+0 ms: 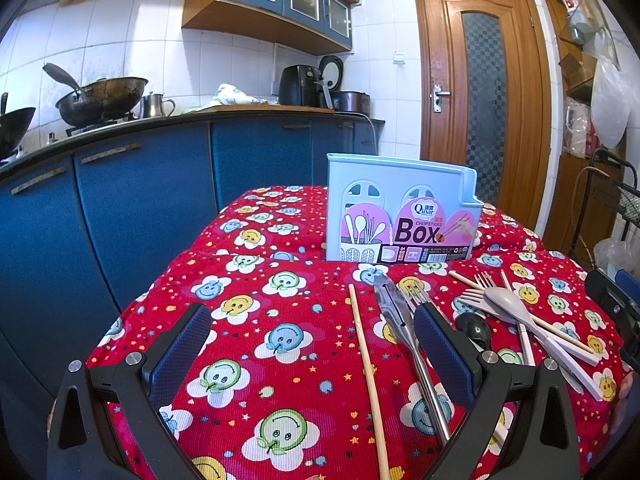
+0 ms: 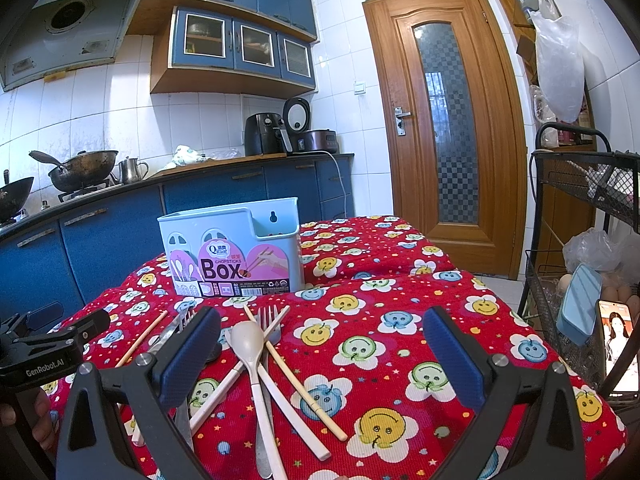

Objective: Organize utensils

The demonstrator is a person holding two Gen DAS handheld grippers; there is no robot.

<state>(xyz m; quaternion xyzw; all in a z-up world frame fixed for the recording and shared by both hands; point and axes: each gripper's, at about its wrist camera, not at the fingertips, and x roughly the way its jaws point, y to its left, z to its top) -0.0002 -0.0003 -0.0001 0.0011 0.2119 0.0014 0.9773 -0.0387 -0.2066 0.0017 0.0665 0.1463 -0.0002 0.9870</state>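
Note:
A pale blue chopsticks box (image 1: 400, 208) with a pink "Box" label stands upright on the red smiley tablecloth (image 1: 272, 320); it also shows in the right wrist view (image 2: 236, 248). Loose utensils lie in front of it: a wooden chopstick (image 1: 366, 368), a metal knife (image 1: 404, 336), forks (image 1: 484, 284), a black spoon (image 1: 474, 330) and a beige spoon (image 1: 512, 306), which also shows in the right wrist view (image 2: 250, 344). My left gripper (image 1: 312, 332) is open and empty above the cloth, over the chopstick and knife. My right gripper (image 2: 322, 336) is open and empty, right of the pile.
Blue kitchen cabinets (image 1: 140, 208) with woks (image 1: 100, 98) on the stove run behind the table. A wooden door (image 2: 448, 120) is at the back right. A black wire rack (image 2: 580, 240) with a phone (image 2: 620, 344) stands at the table's right.

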